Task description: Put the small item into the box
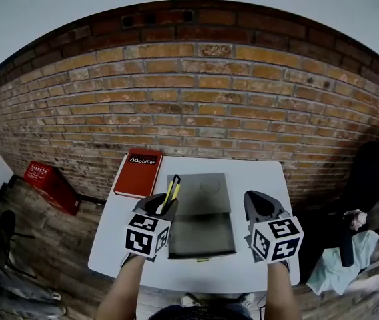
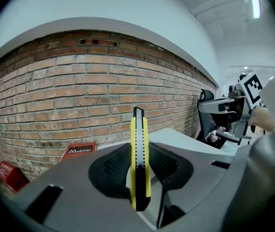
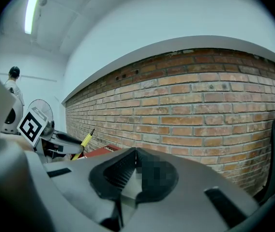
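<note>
Currently note left gripper (image 1: 166, 207) clamped on a yellow utility knife (image 1: 173, 191), pads pressing on both flat sides. Read the knife as standing on edge between the jaws, with its black tip poking out past them toward the far brick wall (image 1: 189, 92) and its grey slider rail facing back along the gripper.

Place the knife in the air over the left edge of the open grey box (image 1: 201, 240), about level with the seam between its two halves; not yet inside. Record the box near the middle of the white table (image 1: 259, 179): near half darker and deeper, far half lighter and laid open flat.

Find right gripper (image 1: 256, 202) just right of the box, well apart from the left one, jaws closed tip to tip and holding nothing. See both marker cubes at the near ends, facing up.

Also log a red book (image 1: 138, 172) flat on the far left part of the table, just left of the far half of the box. Log a red crate (image 1: 51, 185) on the wooden floor, left of the table, close to the wall.
</note>
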Action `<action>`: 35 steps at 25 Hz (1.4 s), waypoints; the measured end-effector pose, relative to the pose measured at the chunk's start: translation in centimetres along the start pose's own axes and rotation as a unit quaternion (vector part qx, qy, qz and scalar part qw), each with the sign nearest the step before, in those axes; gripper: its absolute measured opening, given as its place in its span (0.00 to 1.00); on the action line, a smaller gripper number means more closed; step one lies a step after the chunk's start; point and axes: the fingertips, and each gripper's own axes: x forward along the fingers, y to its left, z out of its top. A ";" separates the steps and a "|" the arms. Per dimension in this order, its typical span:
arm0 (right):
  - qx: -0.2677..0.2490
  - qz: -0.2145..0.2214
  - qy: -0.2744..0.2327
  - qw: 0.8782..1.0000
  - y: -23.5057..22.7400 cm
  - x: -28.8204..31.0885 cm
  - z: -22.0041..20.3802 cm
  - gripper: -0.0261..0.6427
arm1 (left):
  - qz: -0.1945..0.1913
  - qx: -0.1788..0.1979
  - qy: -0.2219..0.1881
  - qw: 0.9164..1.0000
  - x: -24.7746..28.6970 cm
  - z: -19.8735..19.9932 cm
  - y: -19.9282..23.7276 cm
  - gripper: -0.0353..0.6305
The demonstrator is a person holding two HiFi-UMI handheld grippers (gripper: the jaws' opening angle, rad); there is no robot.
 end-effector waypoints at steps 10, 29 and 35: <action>0.002 -0.002 0.000 1.000 0.1 0.0 -0.3 0.07 | -0.041 0.050 0.037 0.997 1.9 -0.8 -1.7 0.25; 0.003 -0.012 0.010 1.000 0.4 -0.7 -1.7 0.07 | -0.118 0.134 0.139 0.974 5.6 -6.7 -6.1 0.25; 0.005 -0.015 0.015 1.000 0.6 -0.8 -2.1 0.07 | -0.145 0.160 0.167 0.962 6.2 -8.5 -7.4 0.25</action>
